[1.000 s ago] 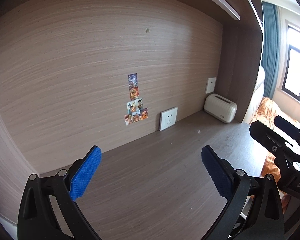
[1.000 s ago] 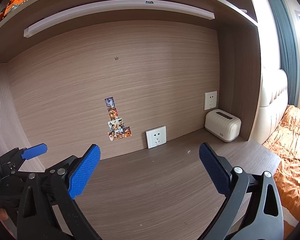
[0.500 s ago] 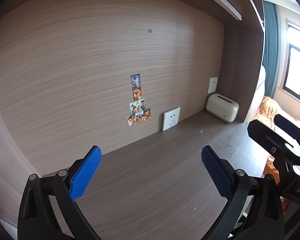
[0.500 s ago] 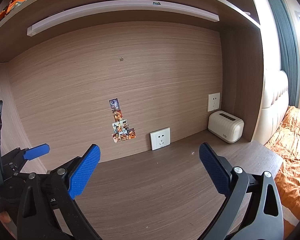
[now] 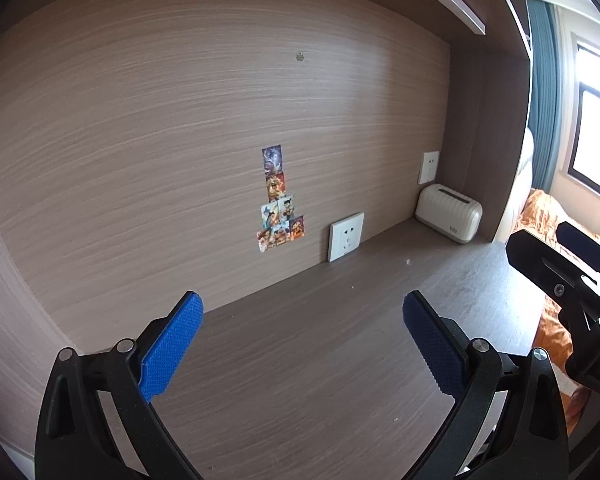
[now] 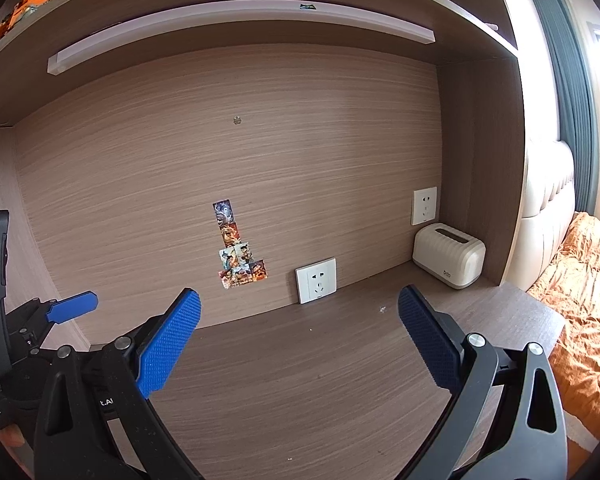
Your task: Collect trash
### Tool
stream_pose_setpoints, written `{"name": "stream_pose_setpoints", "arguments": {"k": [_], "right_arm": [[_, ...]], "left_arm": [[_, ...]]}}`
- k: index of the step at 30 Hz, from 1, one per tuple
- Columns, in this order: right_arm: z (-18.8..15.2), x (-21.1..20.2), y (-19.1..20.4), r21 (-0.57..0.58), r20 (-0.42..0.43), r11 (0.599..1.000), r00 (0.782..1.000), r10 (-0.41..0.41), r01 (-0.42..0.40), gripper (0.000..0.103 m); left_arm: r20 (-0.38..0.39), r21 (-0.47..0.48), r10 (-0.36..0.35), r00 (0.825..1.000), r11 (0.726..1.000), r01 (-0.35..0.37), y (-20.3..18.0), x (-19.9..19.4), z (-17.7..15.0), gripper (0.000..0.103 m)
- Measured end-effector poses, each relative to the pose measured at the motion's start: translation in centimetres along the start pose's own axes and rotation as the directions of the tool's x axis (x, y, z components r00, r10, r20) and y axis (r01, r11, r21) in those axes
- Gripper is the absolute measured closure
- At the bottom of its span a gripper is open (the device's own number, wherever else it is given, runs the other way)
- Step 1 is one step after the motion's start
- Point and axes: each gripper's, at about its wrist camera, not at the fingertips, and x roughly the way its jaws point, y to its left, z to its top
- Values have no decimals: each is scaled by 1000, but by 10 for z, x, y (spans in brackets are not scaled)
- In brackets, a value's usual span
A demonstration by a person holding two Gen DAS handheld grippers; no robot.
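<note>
Bare desk point(image 6: 300, 380), cream box point(image 6: 448, 258) in far right corner, both grippers point(image 5: 300, 344) point(image 6: 298, 334) spread wide and empty; only trash a white scrap point(image 6: 382, 309) near socket point(image 6: 316, 280), likely featherlight, soft, needing fingertip pinch.

Trash, item one: small white crumb or scrap point(image 5: 408, 261); lies flat on the brown wood-grain desk top point(image 5: 320, 352), close to its back edge, toward the right end; sits between the lower wall socket point(image 5: 345, 236) and the cream box point(image 5: 449, 219) in the back right corner, apart from both; same scrap in the right wrist view point(image 6: 382, 309), irregular in outline, too small to tell the material.

Trash, item two: tinier pale speck point(image 6: 311, 329); on the desk top, forward and left of item one, in front of the socket; well short of the front edge; shape not discernible.
</note>
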Motion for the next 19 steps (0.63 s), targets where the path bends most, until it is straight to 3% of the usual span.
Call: {"name": "stream_pose_setpoints", "arguments": {"k": [14, 19], "right_arm": [[1, 20, 3, -2, -18, 1000, 1000, -13, 13, 5], [-1, 40, 9, 2, -44, 1000, 999, -13, 14, 5]], "left_arm": [[-12, 8, -18, 1000, 1000, 18, 5, 16, 4, 5], [-32, -25, 20, 999, 999, -21, 19, 38, 4, 5]]}}
